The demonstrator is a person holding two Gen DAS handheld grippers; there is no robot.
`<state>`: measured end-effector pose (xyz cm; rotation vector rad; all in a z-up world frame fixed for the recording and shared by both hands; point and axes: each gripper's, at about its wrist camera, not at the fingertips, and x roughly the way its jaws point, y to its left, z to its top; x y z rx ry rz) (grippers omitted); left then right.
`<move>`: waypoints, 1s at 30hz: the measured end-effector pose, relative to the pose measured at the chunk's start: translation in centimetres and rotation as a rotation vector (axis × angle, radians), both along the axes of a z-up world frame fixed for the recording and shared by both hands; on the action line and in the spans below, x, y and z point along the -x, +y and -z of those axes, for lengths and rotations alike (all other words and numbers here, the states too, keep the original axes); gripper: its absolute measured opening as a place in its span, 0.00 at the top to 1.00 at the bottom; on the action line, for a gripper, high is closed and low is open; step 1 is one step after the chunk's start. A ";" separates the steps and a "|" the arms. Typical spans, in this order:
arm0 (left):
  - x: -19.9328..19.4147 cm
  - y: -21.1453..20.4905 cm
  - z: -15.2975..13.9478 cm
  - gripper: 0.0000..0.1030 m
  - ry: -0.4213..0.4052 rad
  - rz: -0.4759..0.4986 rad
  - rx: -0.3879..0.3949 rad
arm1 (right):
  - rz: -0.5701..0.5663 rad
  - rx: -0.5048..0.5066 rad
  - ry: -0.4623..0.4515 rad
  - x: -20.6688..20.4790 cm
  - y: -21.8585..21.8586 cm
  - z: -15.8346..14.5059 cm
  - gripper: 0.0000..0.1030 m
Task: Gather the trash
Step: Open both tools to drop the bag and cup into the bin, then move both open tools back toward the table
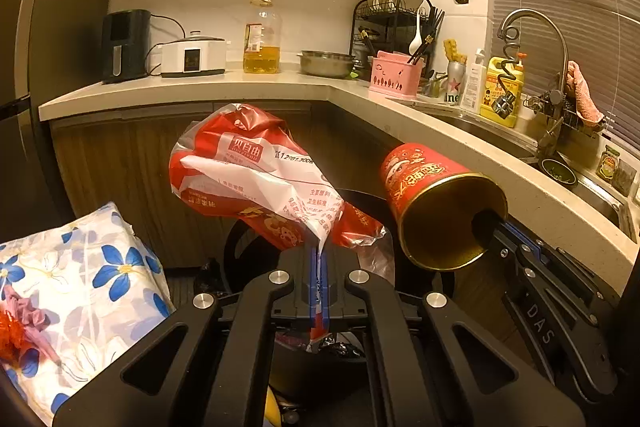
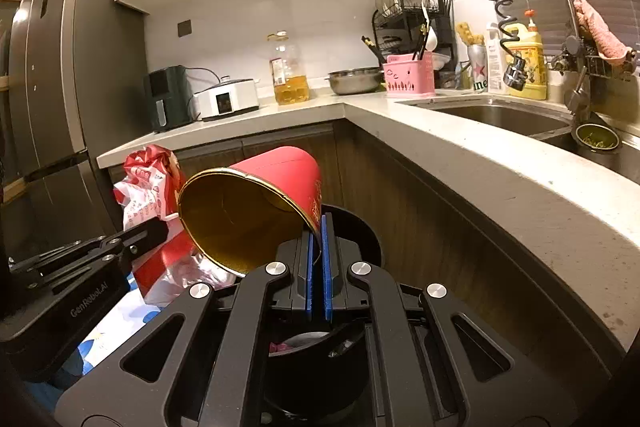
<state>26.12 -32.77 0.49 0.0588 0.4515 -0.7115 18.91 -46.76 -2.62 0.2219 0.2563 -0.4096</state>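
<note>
My left gripper (image 1: pixel 319 267) is shut on a crumpled red and white plastic bag (image 1: pixel 256 179), held in the air above a black trash bin (image 1: pixel 248 247). My right gripper (image 2: pixel 319 239) is shut on the rim of an empty red can with a gold inside (image 2: pixel 248 207), tilted with its mouth toward the camera, above the same bin (image 2: pixel 360 227). The can also shows in the left wrist view (image 1: pixel 436 203) to the right of the bag. The bag shows in the right wrist view (image 2: pixel 148 179) behind the left gripper (image 2: pixel 156 227).
An L-shaped kitchen counter (image 2: pixel 460 155) wraps around behind and to the right, with a sink (image 2: pixel 500 115), faucet, dish rack (image 1: pixel 396 23), oil bottle (image 1: pixel 262 39) and appliances. A blue-flowered pack (image 1: pixel 76 291) lies at the left. A fridge (image 2: pixel 60 87) stands far left.
</note>
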 end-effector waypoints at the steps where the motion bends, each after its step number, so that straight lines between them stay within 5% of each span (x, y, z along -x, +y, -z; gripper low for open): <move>1: -0.1 -0.1 0.1 0.98 0.003 0.000 -0.001 | 0.000 -0.001 0.000 -0.1 -0.1 0.0 0.96; 6: -0.5 -0.5 0.6 0.91 0.011 0.006 -0.007 | 0.004 -0.011 0.004 -0.5 -0.3 0.2 0.96; 14: -0.8 0.3 0.9 0.39 0.009 -0.036 0.010 | -0.005 -0.033 0.027 -1.4 -0.6 0.7 0.95; 16: -1.1 1.0 1.0 0.38 0.019 -0.064 0.020 | -0.013 -0.042 0.042 -1.7 -0.6 0.9 0.93; 20: -1.4 2.5 1.2 0.27 0.040 -0.114 0.042 | -0.014 -0.050 0.046 -1.7 -0.4 1.2 0.66; 30: 0.5 5.8 1.5 0.15 0.030 -0.227 0.011 | -0.039 -0.062 0.062 0.4 2.0 1.5 0.33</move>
